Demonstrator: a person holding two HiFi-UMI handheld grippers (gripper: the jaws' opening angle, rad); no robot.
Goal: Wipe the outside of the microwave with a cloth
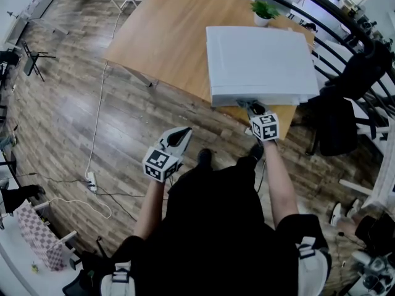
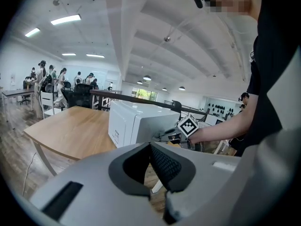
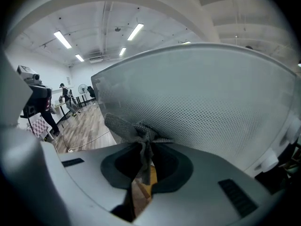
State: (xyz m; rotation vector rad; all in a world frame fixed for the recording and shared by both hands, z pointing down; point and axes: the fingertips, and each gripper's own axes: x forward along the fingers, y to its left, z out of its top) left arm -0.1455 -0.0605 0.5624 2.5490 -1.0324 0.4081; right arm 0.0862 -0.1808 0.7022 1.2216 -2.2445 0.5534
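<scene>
- Two jaws of the right tongs (image 3: 141, 147) are closed tight on a grey woven cloth (image 3: 134, 128). Its bunched end sticks out past the tips and touches the dotted wall of the white box-shaped microwave (image 3: 211, 102).
- The left tongs (image 2: 151, 147) have their jaws closed on each other with nothing between. They are held low over the wooden floor (image 1: 74, 122), well apart from the microwave.
- The microwave stands at the near edge of the light wooden worktop (image 1: 166, 36).
- By my judgement the step in hand is wiping the near face. The next move calls for sliding the cloth along this wall with steady pressure and a firm grip, so that it does not slip out.
- Only the right gripper view shows the cloth in contact; in the head view the cloth can hardly be made out. The head view alone shows where both tongs are, and the left gripper view shows the right tongs from the side.
</scene>
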